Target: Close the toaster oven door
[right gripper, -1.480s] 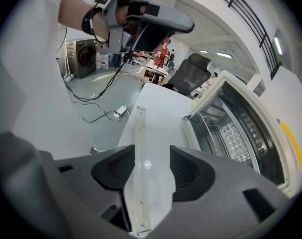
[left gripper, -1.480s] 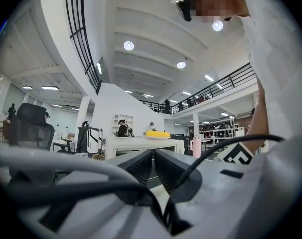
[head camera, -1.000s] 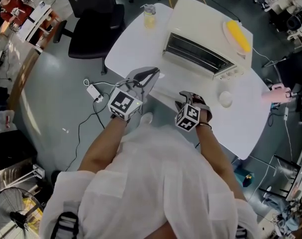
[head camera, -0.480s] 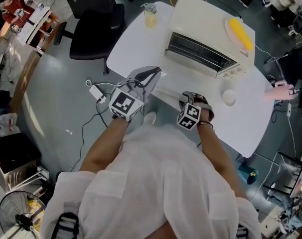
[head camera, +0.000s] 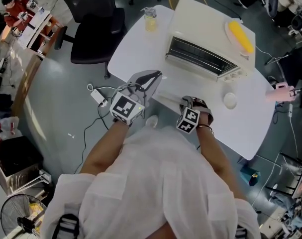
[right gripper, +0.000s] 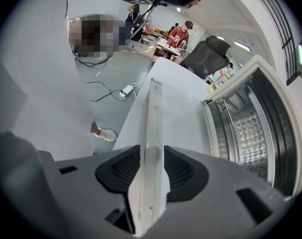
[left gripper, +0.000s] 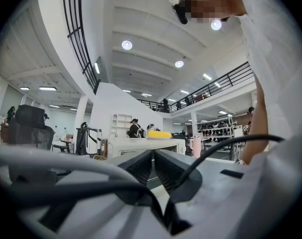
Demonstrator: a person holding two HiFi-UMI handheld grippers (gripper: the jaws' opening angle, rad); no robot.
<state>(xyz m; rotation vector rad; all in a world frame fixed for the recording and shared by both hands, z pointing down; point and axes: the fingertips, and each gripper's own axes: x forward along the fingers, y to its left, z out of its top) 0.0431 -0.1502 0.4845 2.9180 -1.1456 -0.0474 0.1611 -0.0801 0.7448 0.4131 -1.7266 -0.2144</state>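
The white toaster oven [head camera: 205,39] stands on the white table [head camera: 136,49], and its door [right gripper: 183,118] is folded down flat towards me. The open cavity [right gripper: 250,128] shows its wire rack. My right gripper [head camera: 190,102] is at the door's front edge. Its jaws are closing on the white door handle [right gripper: 151,133], which fills the gap between the pads [right gripper: 123,171]. My left gripper [head camera: 153,76] hovers at the table's near left edge. It is shut and holds nothing, and it points at the oven [left gripper: 141,146].
A yellow corn cob [head camera: 239,35] lies on a plate on top of the oven. A small bottle [head camera: 150,20] stands at the table's far corner and a small white dish [head camera: 230,100] sits right of the door. A black chair [head camera: 93,24] and a power strip [head camera: 98,97] are on the floor to the left.
Both grippers stay almost where they were. The head view has shifted slightly, and the right gripper remains at the door's front edge.
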